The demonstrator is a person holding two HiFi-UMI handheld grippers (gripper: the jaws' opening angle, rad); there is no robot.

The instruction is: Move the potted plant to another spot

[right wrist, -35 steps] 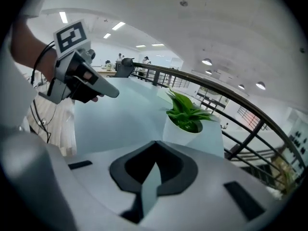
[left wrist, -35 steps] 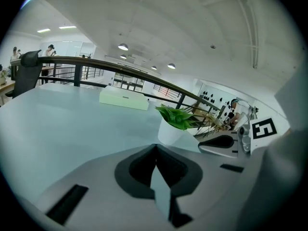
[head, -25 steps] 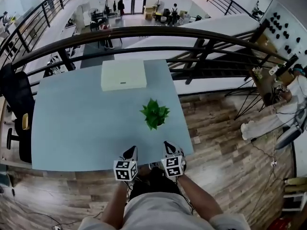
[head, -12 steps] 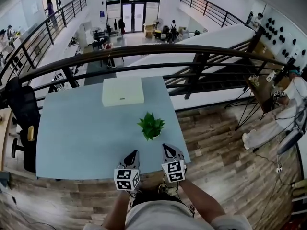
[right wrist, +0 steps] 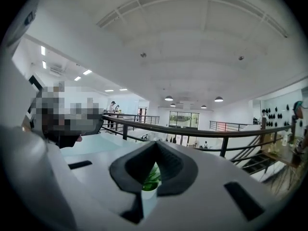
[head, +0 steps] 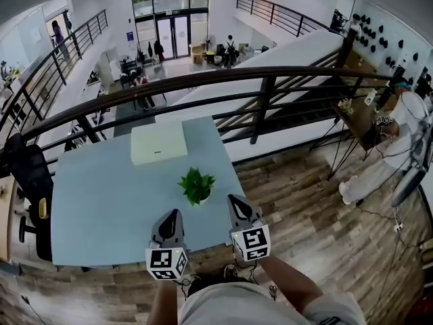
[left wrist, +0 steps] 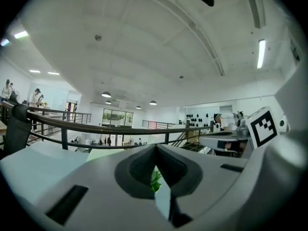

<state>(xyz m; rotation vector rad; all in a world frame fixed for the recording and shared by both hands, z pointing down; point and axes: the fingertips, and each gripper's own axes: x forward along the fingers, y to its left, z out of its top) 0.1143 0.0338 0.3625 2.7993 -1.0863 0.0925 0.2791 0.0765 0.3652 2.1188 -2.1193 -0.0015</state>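
The potted plant [head: 196,185] stands upright on the bench [head: 95,202], just ahead of the left tongs [head: 174,212] and the right tongs [head: 232,198], between their lines of aim. Both tongs are closed on nothing and held side by side, pointing at the plant. That would suit either reaching for the pot or leaving it where it was set down.

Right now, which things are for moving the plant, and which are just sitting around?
For the job:
- potted plant
- left claw, shut
- right claw, shut
- table

Just lying about:
- white box
- black chair
- railing
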